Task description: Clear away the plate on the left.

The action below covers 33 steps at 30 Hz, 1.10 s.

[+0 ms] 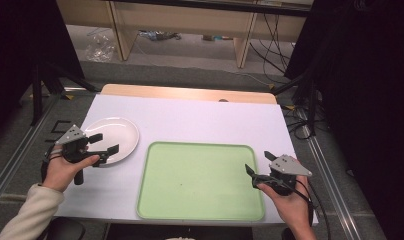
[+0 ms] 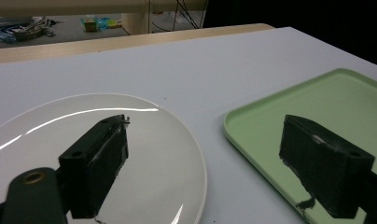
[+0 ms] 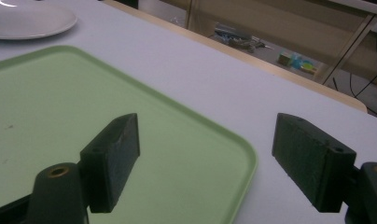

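In the high view, the left gripper (image 1: 103, 143) hovers wide open and empty over the near rim of the white plate (image 1: 121, 131), which lies flat on the worktop (image 1: 200, 120) left of the green tray (image 1: 200, 182). The right gripper (image 1: 259, 163) is open too, holding nothing. In the left gripper view the plate (image 2: 168, 154) looks stiff, glossy, probably slippery and breakable; being round, it has no long axis, so its thin rim seems the best hold. The right gripper view shows empty jaws astride the tray's corner (image 3: 242, 158).

White plate (image 1: 115, 131) gleaming, pale green tray (image 1: 200, 181) (one dark speck), black-jawed grippers, all over a white table (image 1: 200, 117).
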Each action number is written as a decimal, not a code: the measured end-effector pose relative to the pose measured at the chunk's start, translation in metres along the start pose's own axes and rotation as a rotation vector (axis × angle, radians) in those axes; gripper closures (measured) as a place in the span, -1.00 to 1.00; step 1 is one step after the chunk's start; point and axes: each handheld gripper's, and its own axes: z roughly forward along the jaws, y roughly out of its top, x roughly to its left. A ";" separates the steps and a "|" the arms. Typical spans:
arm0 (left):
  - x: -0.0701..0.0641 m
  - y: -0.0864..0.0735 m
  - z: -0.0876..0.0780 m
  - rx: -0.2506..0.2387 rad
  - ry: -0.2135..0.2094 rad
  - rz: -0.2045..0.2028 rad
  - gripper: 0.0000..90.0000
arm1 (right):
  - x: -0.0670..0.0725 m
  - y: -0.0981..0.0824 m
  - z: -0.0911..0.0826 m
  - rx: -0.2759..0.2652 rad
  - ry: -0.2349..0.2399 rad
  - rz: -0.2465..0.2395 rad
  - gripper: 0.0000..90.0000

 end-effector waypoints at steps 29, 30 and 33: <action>0.059 -0.013 -0.015 0.063 0.212 -0.185 -0.59 | 0.002 0.001 0.001 0.002 0.003 -0.005 -0.47; 0.064 -0.016 -0.016 0.074 0.216 -0.206 -0.59 | 0.002 0.001 0.001 -0.001 0.001 -0.001 -0.47; 0.069 -0.020 -0.015 0.092 0.228 -0.242 -0.59 | 0.001 0.001 0.001 -0.004 -0.001 -0.008 -0.47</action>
